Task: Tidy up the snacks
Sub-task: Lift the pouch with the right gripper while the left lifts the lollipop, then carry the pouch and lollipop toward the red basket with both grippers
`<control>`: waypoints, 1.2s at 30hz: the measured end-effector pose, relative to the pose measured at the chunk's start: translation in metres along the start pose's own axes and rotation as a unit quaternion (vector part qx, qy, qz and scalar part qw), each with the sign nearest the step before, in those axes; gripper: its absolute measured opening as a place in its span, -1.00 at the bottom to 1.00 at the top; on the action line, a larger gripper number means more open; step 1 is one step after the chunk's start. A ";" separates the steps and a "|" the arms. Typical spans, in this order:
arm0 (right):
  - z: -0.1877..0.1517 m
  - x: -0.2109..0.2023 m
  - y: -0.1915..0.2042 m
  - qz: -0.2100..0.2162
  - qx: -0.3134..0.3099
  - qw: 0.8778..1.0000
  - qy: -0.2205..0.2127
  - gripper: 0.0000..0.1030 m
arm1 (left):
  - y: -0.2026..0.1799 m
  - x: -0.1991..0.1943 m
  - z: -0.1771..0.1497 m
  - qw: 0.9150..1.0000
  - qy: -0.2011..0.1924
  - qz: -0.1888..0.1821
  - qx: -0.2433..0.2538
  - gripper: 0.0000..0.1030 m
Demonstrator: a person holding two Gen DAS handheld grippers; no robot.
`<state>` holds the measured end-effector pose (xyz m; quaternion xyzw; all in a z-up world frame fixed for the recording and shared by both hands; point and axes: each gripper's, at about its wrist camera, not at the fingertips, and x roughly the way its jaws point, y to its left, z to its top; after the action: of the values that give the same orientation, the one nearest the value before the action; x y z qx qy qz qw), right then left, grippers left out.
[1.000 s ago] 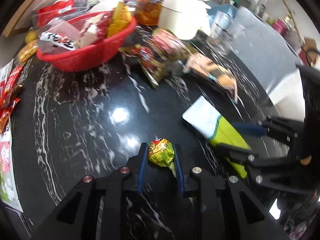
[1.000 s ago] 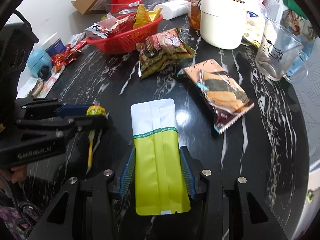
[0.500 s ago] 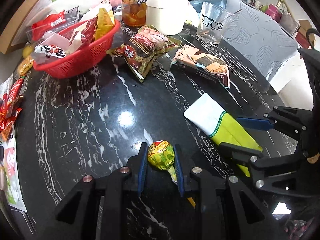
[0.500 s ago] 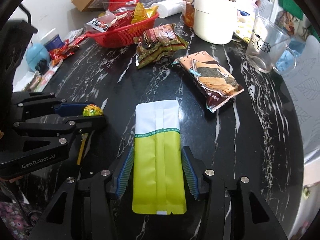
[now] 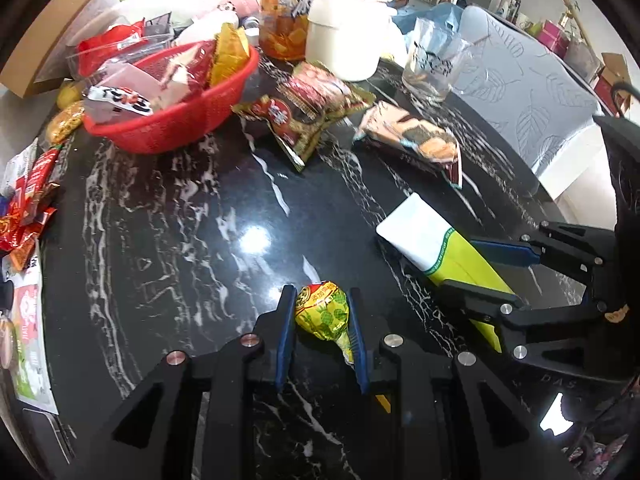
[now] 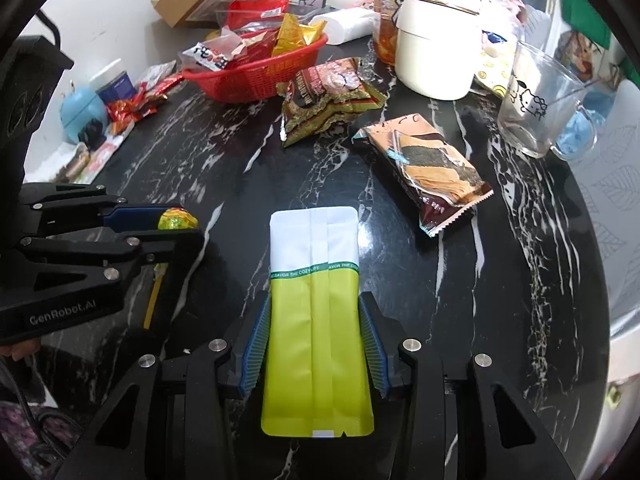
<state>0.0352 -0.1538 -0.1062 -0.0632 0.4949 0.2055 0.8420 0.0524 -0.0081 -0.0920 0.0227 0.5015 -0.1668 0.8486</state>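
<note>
Black marble table (image 6: 460,280) (white-veined), red basket (image 6: 256,76), two snack packets (image 6: 328,96), glass mug (image 6: 536,108), white pot (image 6: 436,52)

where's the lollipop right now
The lollipop sits between the pads of the left tongs above the black marble table; in the left wrist view the green-and-white pouch lies to its right.

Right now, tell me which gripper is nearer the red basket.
Left. The left gripper, shut on the lollipop, sits closer to the red basket; the right gripper, closing around the green-and-white pouch, is farther.
</note>
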 end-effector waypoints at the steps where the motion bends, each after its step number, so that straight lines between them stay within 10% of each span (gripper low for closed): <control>1: 0.001 -0.003 -0.001 0.004 0.003 1.000 -0.003 -0.17 | 0.001 -0.003 0.001 1.000 -0.003 -0.002 -0.001 -0.53; 36: 0.105 -0.062 0.014 0.045 -0.045 0.990 -0.123 -0.16 | 0.038 -0.102 0.087 0.985 -0.167 0.025 -0.027 -0.53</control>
<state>0.0882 -0.1264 0.0017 -0.0535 0.3802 0.2713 0.8826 0.0924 0.0359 0.0345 -0.0156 0.3564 -0.1332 0.9246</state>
